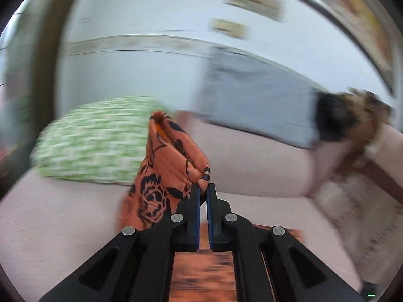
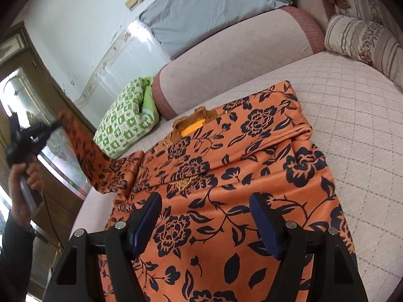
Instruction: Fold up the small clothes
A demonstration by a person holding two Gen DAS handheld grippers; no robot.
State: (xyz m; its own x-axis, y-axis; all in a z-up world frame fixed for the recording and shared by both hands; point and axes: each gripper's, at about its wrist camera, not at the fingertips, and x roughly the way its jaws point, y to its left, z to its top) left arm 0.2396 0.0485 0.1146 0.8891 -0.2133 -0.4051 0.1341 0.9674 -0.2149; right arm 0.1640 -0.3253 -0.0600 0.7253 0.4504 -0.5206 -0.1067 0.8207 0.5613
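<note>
An orange garment with black flowers [image 2: 234,176] lies spread on the pale quilted sofa seat [image 2: 352,115], collar toward the backrest. My left gripper [image 1: 203,188] is shut on the cuff of its sleeve [image 1: 176,151] and holds it lifted. In the right wrist view that left gripper [image 2: 54,123] shows at the far left in a person's hand, with the sleeve [image 2: 85,151] stretched up from the garment. My right gripper [image 2: 206,206] stands open just above the garment's lower part, nothing pinched between its fingers.
A green-and-white checked cushion [image 2: 123,123] lies at the sofa's left end. A grey pillow [image 2: 209,7] leans on the backrest, and a striped bolster [image 2: 362,42] sits at the right. A brown wooden door [image 2: 30,80] stands left of the sofa.
</note>
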